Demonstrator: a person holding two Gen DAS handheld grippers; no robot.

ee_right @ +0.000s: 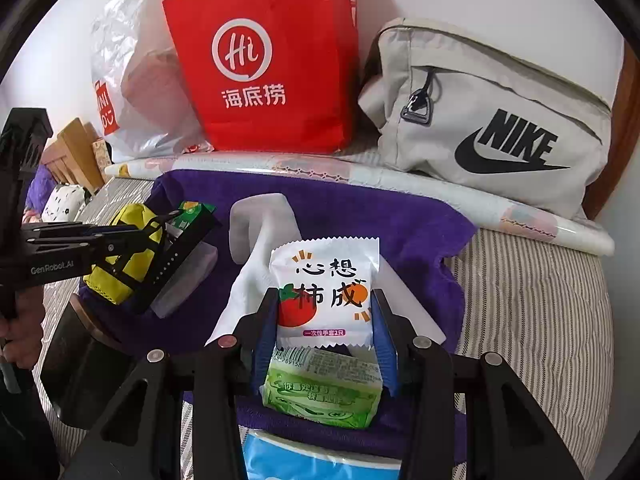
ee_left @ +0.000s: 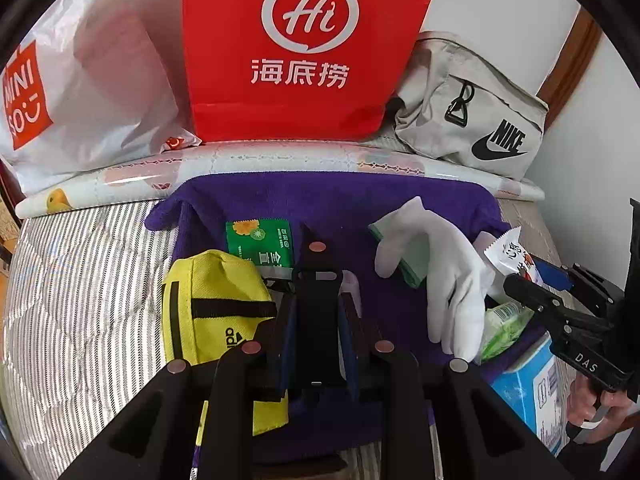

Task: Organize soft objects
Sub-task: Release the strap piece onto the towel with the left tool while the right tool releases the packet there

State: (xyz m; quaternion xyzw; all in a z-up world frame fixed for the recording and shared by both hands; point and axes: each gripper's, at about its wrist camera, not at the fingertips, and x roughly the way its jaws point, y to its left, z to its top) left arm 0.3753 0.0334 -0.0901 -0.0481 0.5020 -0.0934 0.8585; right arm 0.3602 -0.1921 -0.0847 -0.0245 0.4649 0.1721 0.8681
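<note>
On the purple towel (ee_left: 332, 200) my left gripper (ee_left: 318, 280) is shut on a flat black item (ee_left: 316, 320) with a clear wrapper behind it. Beside it lie a yellow pouch (ee_left: 212, 300) and a green sachet (ee_left: 260, 240). From the right wrist view the left gripper (ee_right: 168, 220) carries that black item (ee_right: 180, 256) above the yellow pouch (ee_right: 124, 248). My right gripper (ee_right: 324, 300) is shut on a white printed packet (ee_right: 324, 280), over a green tissue pack (ee_right: 320, 396) and a white glove (ee_right: 256, 264). The left wrist view has the right gripper (ee_left: 520, 280) beside the glove (ee_left: 448, 264).
A red paper bag (ee_left: 296, 48), a white plastic bag (ee_left: 88, 80) and a grey Nike bag (ee_left: 472, 112) stand along the wall behind a rolled patterned sheet (ee_left: 280, 160). A blue box (ee_left: 528, 388) sits at the towel's right edge. Striped mattress (ee_left: 80, 300) lies all around.
</note>
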